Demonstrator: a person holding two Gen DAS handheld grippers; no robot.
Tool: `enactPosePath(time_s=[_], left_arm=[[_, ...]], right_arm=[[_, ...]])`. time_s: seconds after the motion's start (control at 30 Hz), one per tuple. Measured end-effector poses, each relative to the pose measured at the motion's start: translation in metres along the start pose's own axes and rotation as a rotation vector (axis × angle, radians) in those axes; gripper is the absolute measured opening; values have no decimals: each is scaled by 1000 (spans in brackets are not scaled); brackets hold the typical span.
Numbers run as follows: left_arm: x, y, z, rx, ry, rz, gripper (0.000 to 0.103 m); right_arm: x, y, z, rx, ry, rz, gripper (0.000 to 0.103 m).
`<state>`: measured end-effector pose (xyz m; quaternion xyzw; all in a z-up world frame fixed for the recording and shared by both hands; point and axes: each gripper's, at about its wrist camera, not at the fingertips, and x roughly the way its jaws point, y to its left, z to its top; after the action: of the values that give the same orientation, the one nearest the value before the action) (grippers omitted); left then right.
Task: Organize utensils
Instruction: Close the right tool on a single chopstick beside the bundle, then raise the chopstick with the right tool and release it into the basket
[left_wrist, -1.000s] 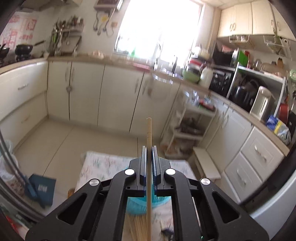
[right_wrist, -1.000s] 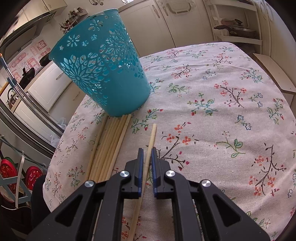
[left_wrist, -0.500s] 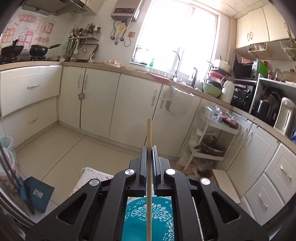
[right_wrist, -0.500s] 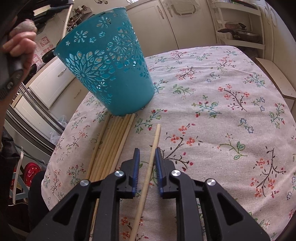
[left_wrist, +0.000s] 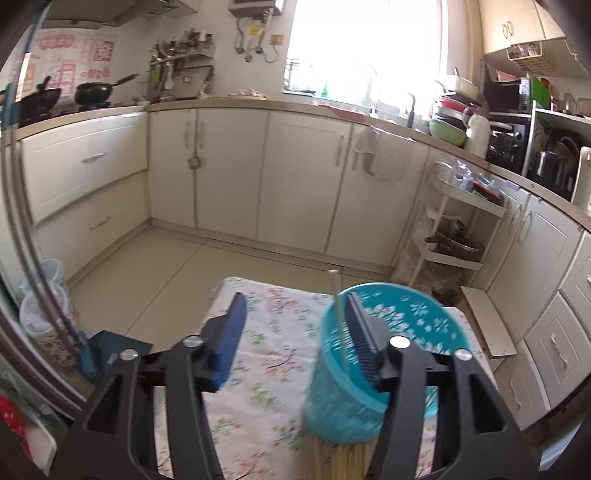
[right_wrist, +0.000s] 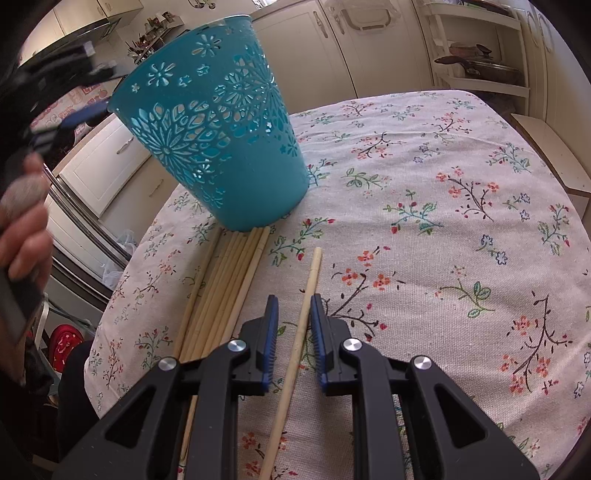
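A teal perforated holder (right_wrist: 221, 140) stands on the floral tablecloth (right_wrist: 424, 206); it also shows in the left wrist view (left_wrist: 388, 354). One chopstick (left_wrist: 337, 306) stands in it, blurred, its tip above the rim. My left gripper (left_wrist: 295, 321) is open above the holder, holding nothing. A bundle of chopsticks (right_wrist: 221, 291) lies by the holder's base. A single chopstick (right_wrist: 301, 325) lies on the cloth between the fingers of my right gripper (right_wrist: 293, 314), which is open with small gaps on both sides.
White kitchen cabinets (left_wrist: 258, 177) ring the room. A wire rack with pots (left_wrist: 454, 240) stands at the right. A hand (right_wrist: 22, 229) holds the left gripper at the left edge of the right wrist view. The table edge (right_wrist: 122, 280) drops off on the left.
My left gripper has opened and let go of the chopstick, which now stands in the teal holder. My right gripper has opened wider around the single chopstick on the cloth.
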<state>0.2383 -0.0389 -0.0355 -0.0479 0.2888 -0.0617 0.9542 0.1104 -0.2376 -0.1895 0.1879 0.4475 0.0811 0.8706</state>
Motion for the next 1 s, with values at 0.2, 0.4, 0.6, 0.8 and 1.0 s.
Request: enactPosePath(time_s=[0.2, 0.4, 0.6, 0.8, 1.0], left_arm=[[-10, 59, -34, -81, 84, 78, 67], [23, 83, -93, -75, 279, 118, 71], [47, 78, -124, -47, 379, 104, 77], [49, 77, -127, -50, 381, 85, 83], [52, 75, -128, -43, 390, 80, 83]], right_arm=[[-1, -4, 1, 10, 5, 3, 18], [-3, 13, -3, -63, 10, -105, 18], [-3, 18, 0, -110, 40, -185, 6], [-41, 8, 8, -17, -12, -66, 6], [-106, 32, 52, -9, -189, 86, 6]])
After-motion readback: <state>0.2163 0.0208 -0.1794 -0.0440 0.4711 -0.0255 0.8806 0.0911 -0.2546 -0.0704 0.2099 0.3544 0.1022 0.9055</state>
